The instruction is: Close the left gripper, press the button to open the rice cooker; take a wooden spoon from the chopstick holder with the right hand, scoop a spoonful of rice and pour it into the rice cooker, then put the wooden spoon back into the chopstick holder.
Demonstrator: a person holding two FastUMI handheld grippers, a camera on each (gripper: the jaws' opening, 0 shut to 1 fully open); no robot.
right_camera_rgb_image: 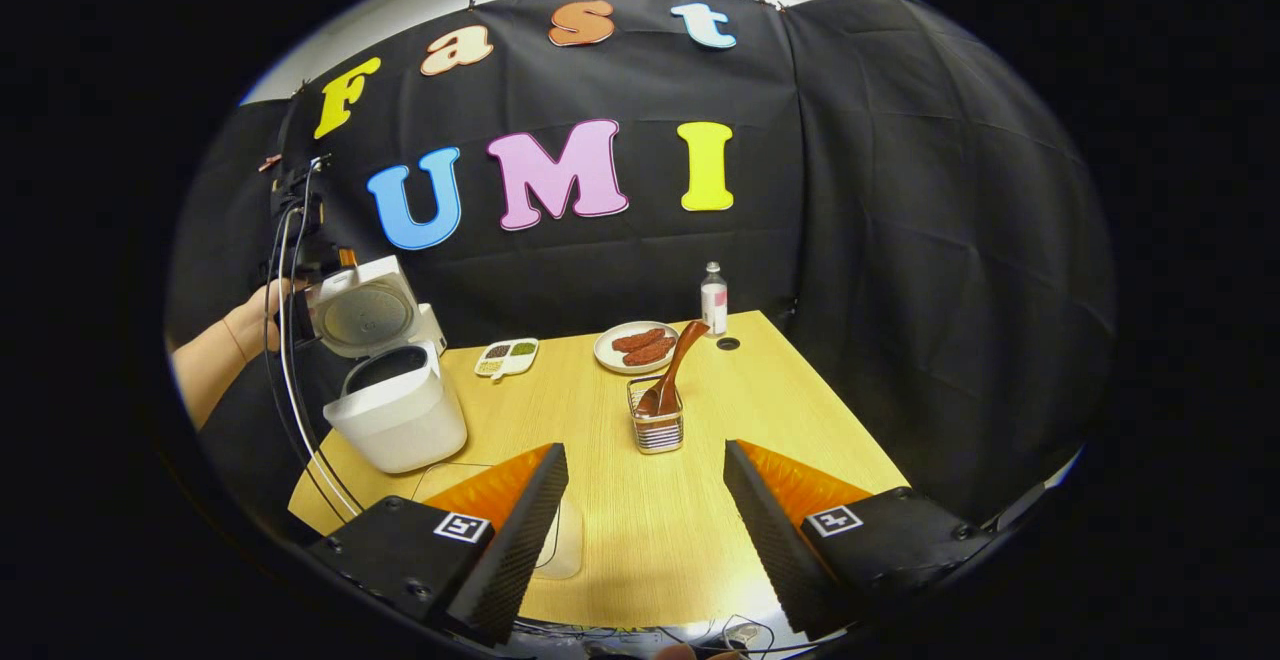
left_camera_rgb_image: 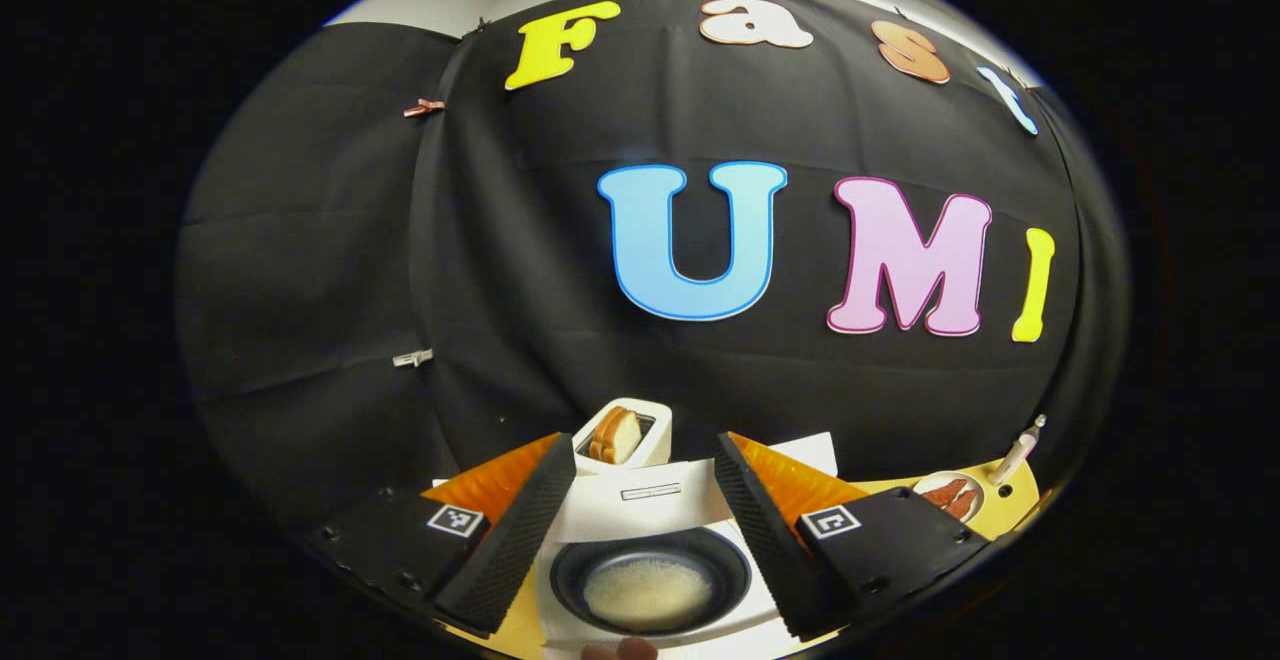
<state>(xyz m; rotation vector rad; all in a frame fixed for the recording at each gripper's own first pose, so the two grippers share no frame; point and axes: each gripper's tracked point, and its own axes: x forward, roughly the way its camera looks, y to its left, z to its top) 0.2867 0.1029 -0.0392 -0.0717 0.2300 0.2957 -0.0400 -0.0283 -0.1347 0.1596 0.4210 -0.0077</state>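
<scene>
The white rice cooker [right_camera_rgb_image: 400, 415] stands at the table's left with its lid [right_camera_rgb_image: 360, 315] tipped up. In the left gripper view I look down into its dark inner pot [left_camera_rgb_image: 650, 565], which holds a pale layer of rice [left_camera_rgb_image: 648, 592]. My left gripper [left_camera_rgb_image: 645, 445] hovers over the pot, open, with nothing between its fingers. A wooden spoon [right_camera_rgb_image: 672, 370] leans, bowl down, in the wire chopstick holder [right_camera_rgb_image: 657, 425] at mid-table. My right gripper [right_camera_rgb_image: 645, 450] is open and empty, just short of the holder.
A hand [right_camera_rgb_image: 255, 320] holds the left gripper's body [right_camera_rgb_image: 300, 240] behind the cooker lid, cables trailing down. A toaster with bread [left_camera_rgb_image: 622, 432] stands beyond the cooker. A plate of sausages [right_camera_rgb_image: 637, 345], a small bottle [right_camera_rgb_image: 713, 300] and a divided dish [right_camera_rgb_image: 507, 355] sit at the back. A pale shallow container [right_camera_rgb_image: 565, 540] lies near the front edge.
</scene>
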